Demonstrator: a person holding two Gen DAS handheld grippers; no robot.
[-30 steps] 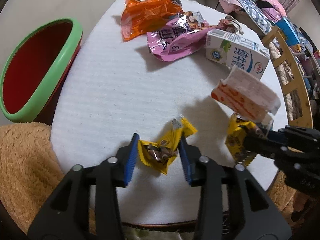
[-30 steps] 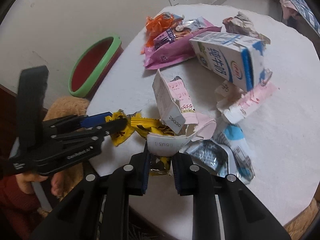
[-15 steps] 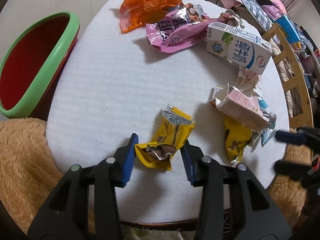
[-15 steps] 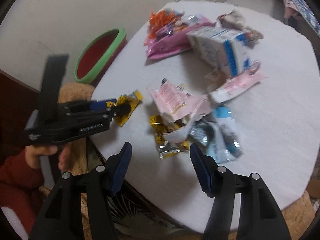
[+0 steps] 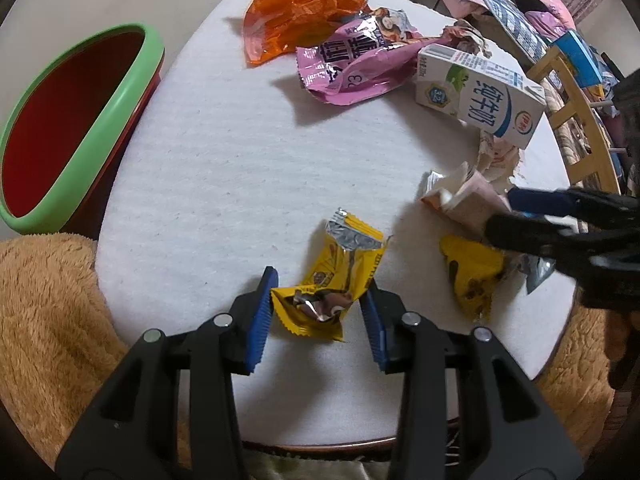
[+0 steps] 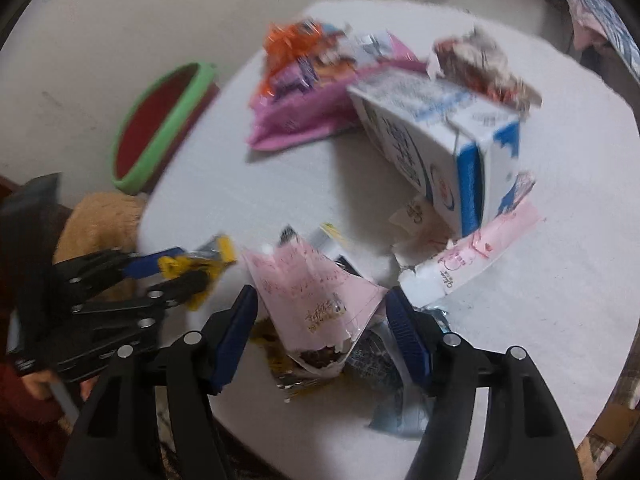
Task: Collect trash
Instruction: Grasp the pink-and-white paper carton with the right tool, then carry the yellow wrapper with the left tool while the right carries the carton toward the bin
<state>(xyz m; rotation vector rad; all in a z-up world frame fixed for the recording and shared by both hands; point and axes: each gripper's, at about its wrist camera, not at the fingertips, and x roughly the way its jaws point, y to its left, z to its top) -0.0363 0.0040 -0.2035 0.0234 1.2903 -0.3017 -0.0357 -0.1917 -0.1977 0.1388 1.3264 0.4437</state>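
My left gripper (image 5: 318, 316) is open, its blue pads on either side of a yellow snack wrapper (image 5: 334, 280) that lies on the white round table (image 5: 224, 152). My right gripper (image 6: 322, 332) is open around a torn pink carton (image 6: 316, 292), with its pads apart from the carton; it enters the left wrist view from the right (image 5: 520, 216). A second yellow wrapper (image 5: 472, 276) lies beside the pink carton (image 5: 468, 200). A red bin with a green rim (image 5: 80, 128) stands left of the table.
At the table's far side lie an orange bag (image 5: 296, 12), a pink foil bag (image 5: 356, 64) and a white and blue milk carton (image 5: 480, 88). Torn pink packaging (image 6: 476, 260) and silver wrappers (image 6: 380, 356) lie near the right gripper. A tan plush cover (image 5: 48, 312) sits below left.
The right gripper let go of the pink carton, pulled back, then came forward with open jaws around it. The left gripper stayed open around the yellow wrapper and moved in a little.
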